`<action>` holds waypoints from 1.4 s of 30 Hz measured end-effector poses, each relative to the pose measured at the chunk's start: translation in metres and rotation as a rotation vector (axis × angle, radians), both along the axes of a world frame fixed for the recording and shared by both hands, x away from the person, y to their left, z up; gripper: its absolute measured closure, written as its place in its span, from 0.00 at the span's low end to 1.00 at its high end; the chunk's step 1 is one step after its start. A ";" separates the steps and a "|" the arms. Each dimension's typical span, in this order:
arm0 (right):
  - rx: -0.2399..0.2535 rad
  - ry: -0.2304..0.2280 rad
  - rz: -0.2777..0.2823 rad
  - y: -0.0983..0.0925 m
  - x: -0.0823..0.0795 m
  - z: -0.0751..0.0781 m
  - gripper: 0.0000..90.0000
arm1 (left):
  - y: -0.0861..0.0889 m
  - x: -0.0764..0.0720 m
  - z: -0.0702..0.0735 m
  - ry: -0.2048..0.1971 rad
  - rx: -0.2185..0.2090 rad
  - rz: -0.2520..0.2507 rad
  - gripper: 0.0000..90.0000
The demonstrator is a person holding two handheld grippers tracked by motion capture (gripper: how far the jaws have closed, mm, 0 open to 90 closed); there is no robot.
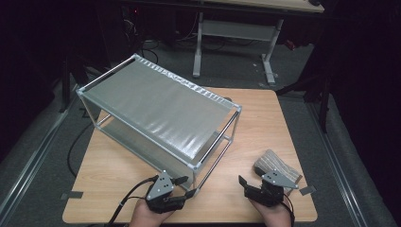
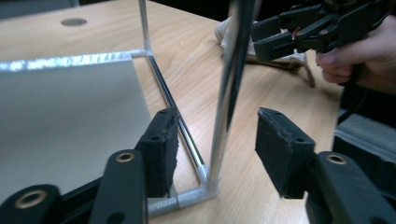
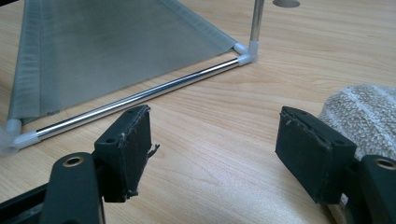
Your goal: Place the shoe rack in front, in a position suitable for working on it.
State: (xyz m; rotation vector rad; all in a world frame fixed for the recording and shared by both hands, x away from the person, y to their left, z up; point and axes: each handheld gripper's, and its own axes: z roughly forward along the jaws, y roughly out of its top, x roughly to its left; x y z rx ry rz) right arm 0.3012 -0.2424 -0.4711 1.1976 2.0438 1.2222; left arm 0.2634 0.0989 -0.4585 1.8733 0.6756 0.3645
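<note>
At the lower centre of the high view, the left gripper (image 1: 181, 188) sat right at the near corner of the shelf rack (image 1: 156, 106), jaws parted either side of the upright corner post (image 2: 224, 121), pads clear of the metal on both sides — part open, post between them, nothing gripped. That read as the approach to a hold on the frame; the step in hand looked like taking the rack by that post. The next move, by my judgement, called for centring the pads on the post just above the white corner joint (image 2: 205, 186) and pinching squarely, since a thin round tube could slip. At lower right of the high view, the right gripper (image 1: 250, 187) hovered wide open over bare table (image 1: 279, 118), holding nothing, the folded cloth (image 1: 276, 165) just beside it. The count: one rack with two fabric tiers, one cloth, two grippers, one table
</note>
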 end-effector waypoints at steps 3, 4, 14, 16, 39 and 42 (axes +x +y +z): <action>-0.002 0.001 0.014 0.001 -0.001 0.000 0.36 | -0.007 -0.001 -0.001 -0.024 0.001 0.031 0.67; 0.002 0.011 0.020 0.002 -0.001 -0.001 0.36 | -0.008 -0.001 -0.001 -0.031 0.000 0.032 0.71; 0.005 0.010 0.051 0.007 -0.004 0.001 0.45 | -0.022 0.002 0.000 -0.044 -0.018 0.055 0.89; 0.008 0.012 0.052 0.007 -0.004 0.001 0.45 | -0.025 0.004 0.000 -0.043 -0.017 0.052 0.89; 0.028 0.036 0.044 0.001 -0.001 -0.004 0.47 | -0.095 0.060 0.000 -0.032 -0.031 0.070 0.85; 0.028 0.029 0.042 0.000 -0.001 -0.003 0.46 | -0.081 0.056 -0.003 -0.022 -0.025 0.063 0.74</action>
